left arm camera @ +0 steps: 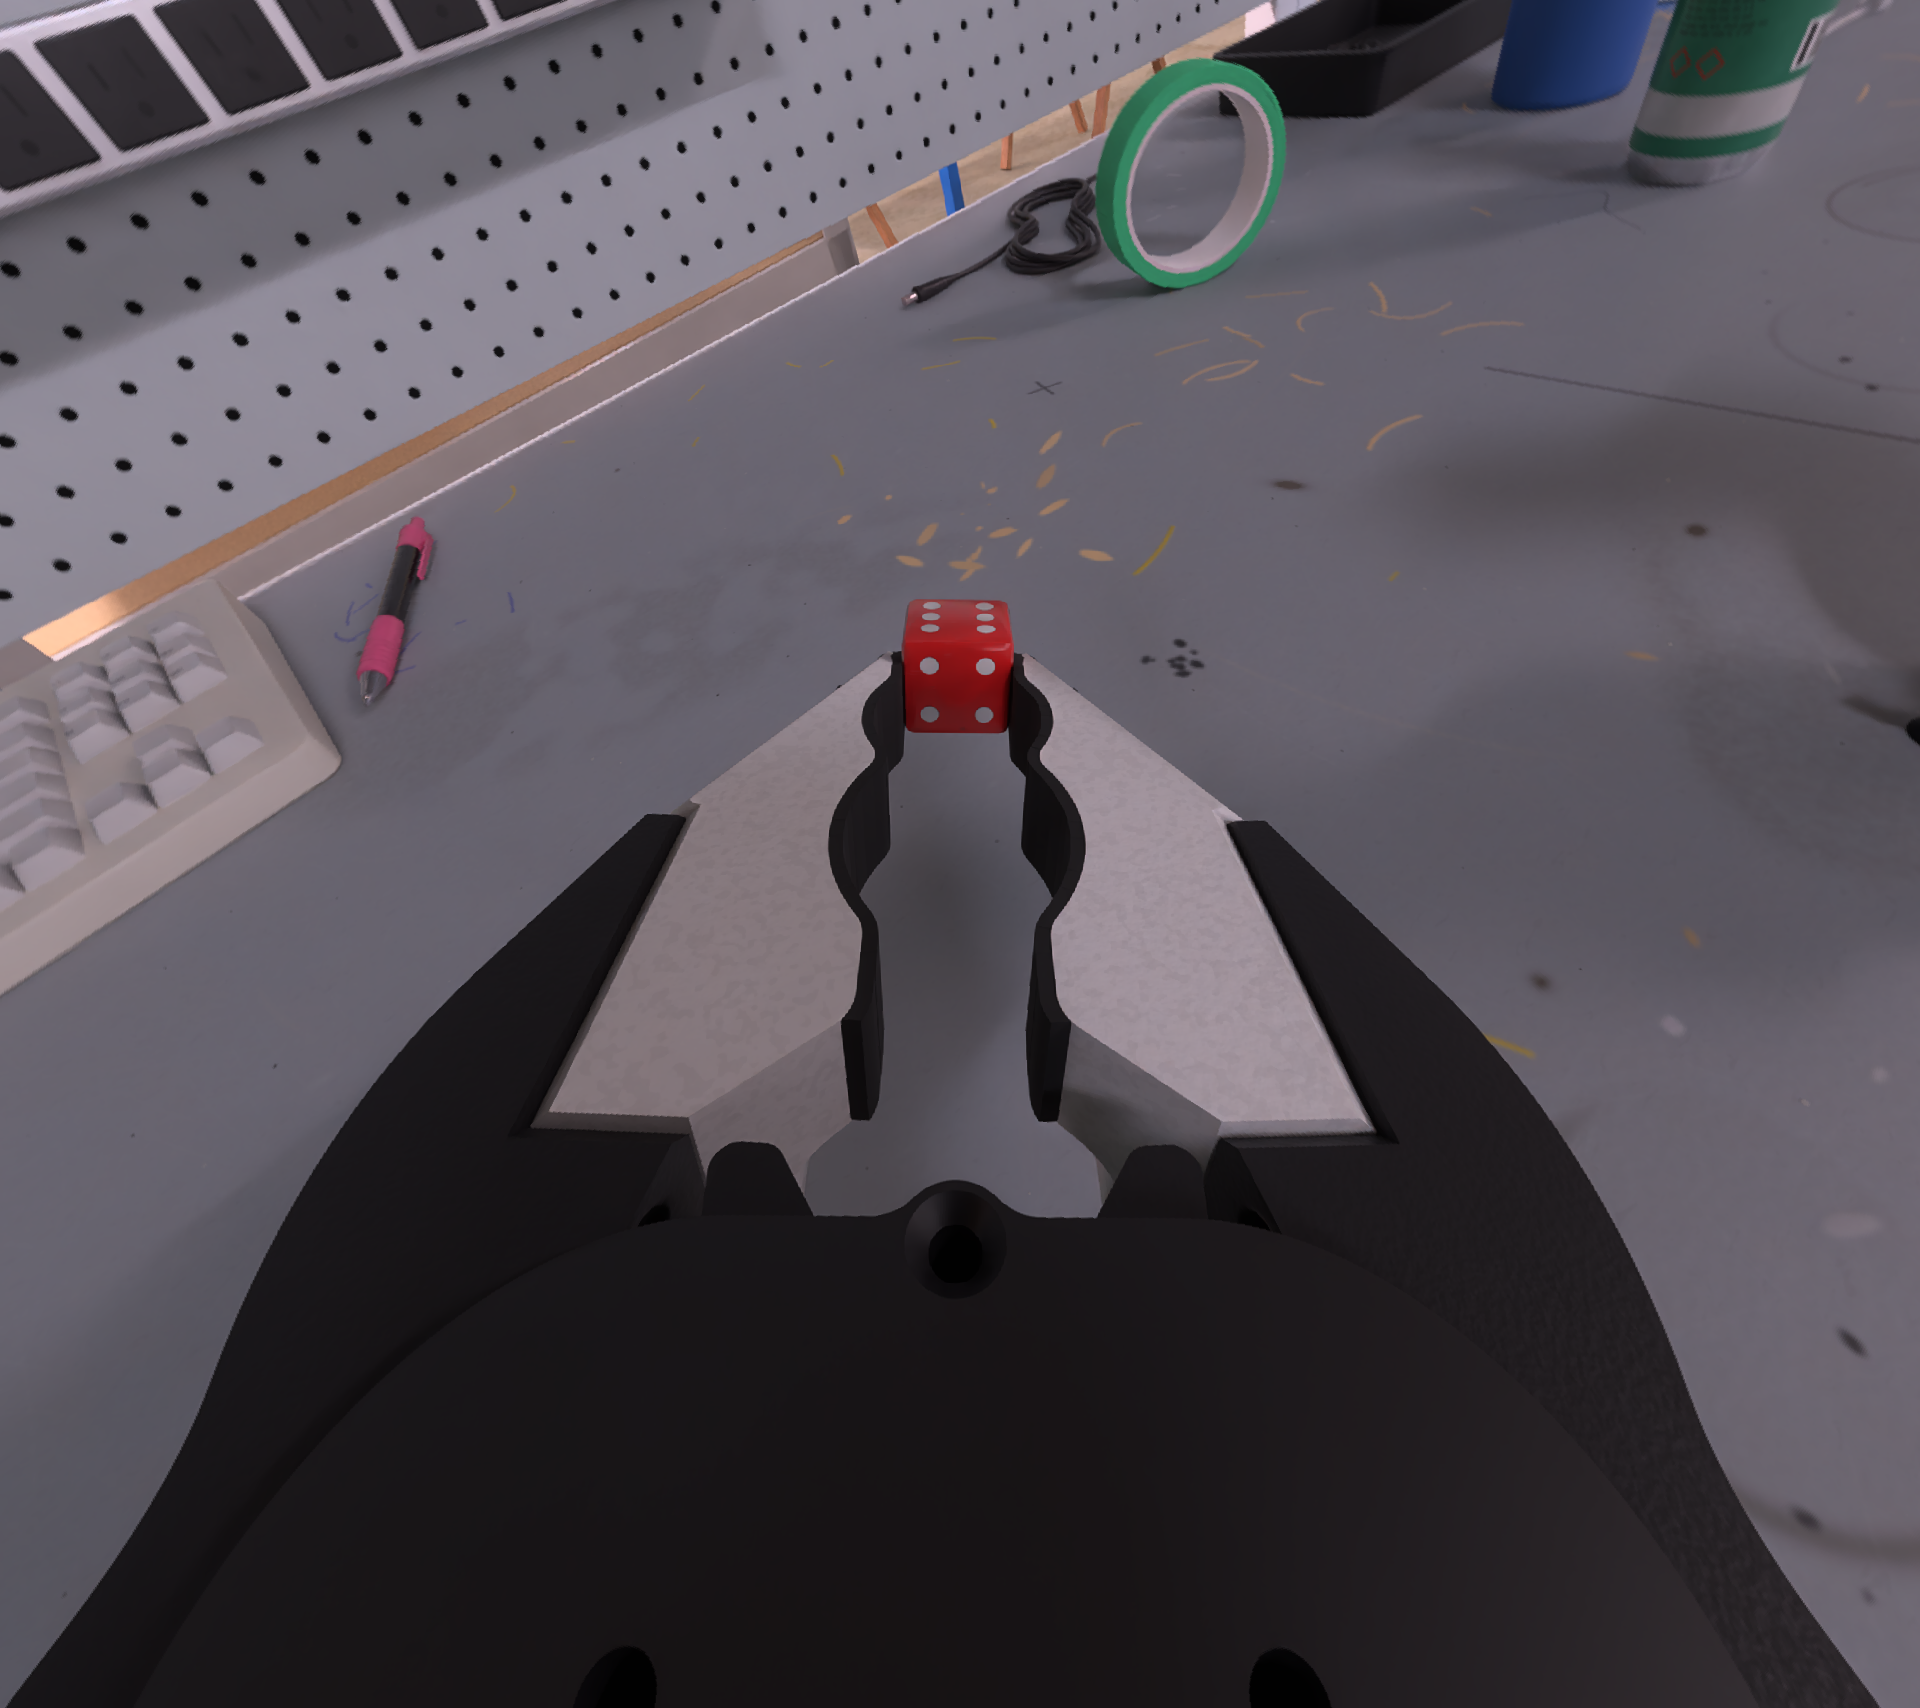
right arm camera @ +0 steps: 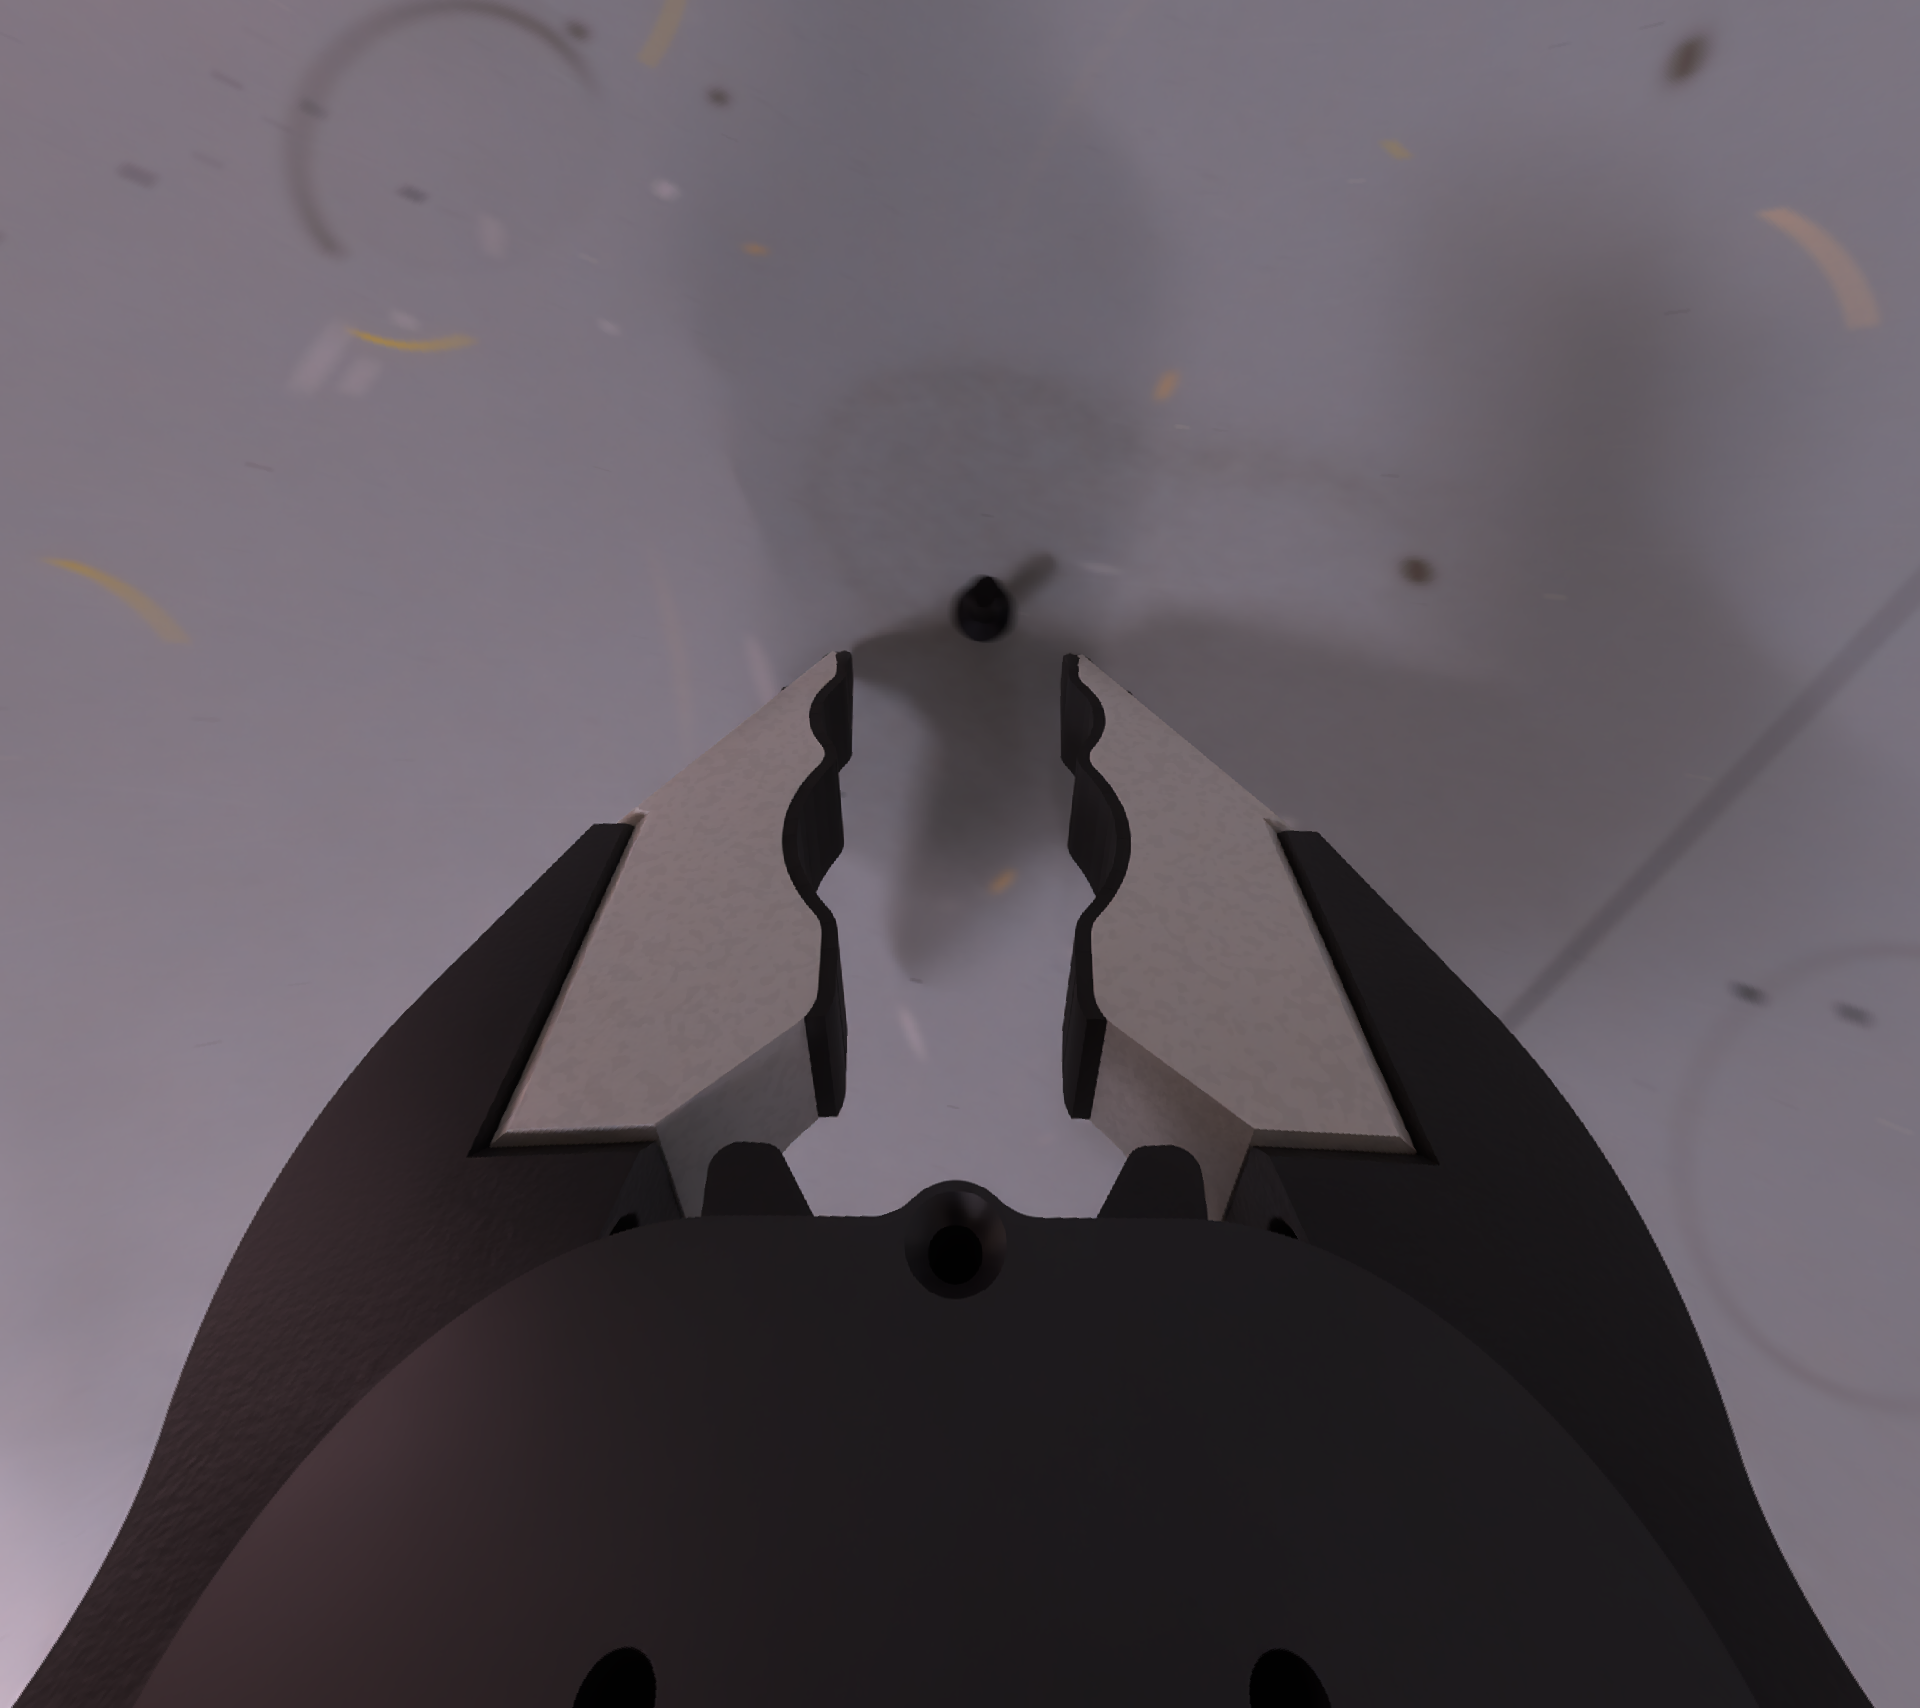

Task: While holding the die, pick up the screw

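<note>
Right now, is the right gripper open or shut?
Open. The right gripper shows a clear gap between its fingers, with nothing held; the screw lies on the table just beyond the tips.

Small red cube die (left arm camera: 957,667) with white pips; green-edged tape roll (left arm camera: 1193,173) with pale inner ring; pink-and-black pen (left arm camera: 394,609); grey perforated pegboard (left arm camera: 623,183) with black dots; dark black screw (right arm camera: 985,605).

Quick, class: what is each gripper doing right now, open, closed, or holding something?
Left gripper: closed on the red die, pinched at its fingertips.
Right gripper: open, empty, with the black screw lying just beyond its tips.
</note>
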